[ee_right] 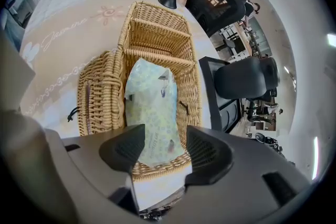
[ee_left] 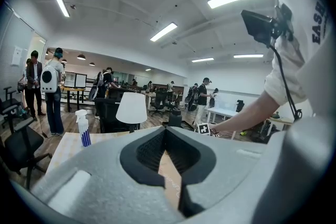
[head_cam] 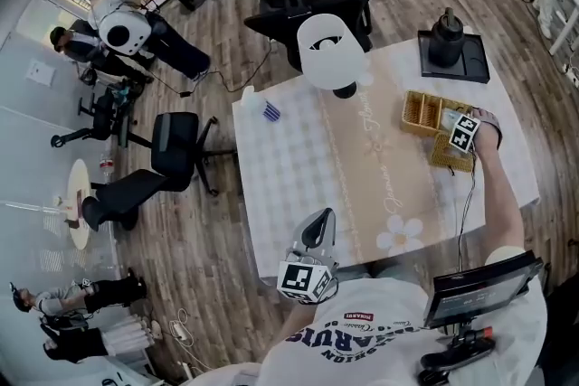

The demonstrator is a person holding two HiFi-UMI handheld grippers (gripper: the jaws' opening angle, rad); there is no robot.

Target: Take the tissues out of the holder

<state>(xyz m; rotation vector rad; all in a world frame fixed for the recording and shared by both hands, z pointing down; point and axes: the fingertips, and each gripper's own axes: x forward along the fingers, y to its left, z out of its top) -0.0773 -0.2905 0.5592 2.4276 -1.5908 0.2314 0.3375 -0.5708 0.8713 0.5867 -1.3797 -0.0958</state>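
White chequered cloth and a tan printed runner cover the desk [head_cam: 289, 185], which spreads out beneath and beyond the right jaws. A woven wicker holder with several compartments [ee_right: 157, 34] sits on it directly under those jaws, its empty slots on their far side. A pale green patterned soft pack of tissues [ee_right: 155, 107] lies in the nearest compartment, with its near end reaching up between the two black pads.

The right gripper [ee_right: 165, 136] points steeply down over the holder. Its jaws are spread wide, one on each side of the pack, and neither pad appears to press on it. The left gripper [ee_left: 165, 129] is held low by the person's body, well apart from the holder, its jaws brought together on nothing.

The step in hand looks like the approach to the grasp. Next, the right jaws probably need to close on the pack's near end, clear of the wicker rim, and then lift straight up so that the soft wrap does not snag on the divider.
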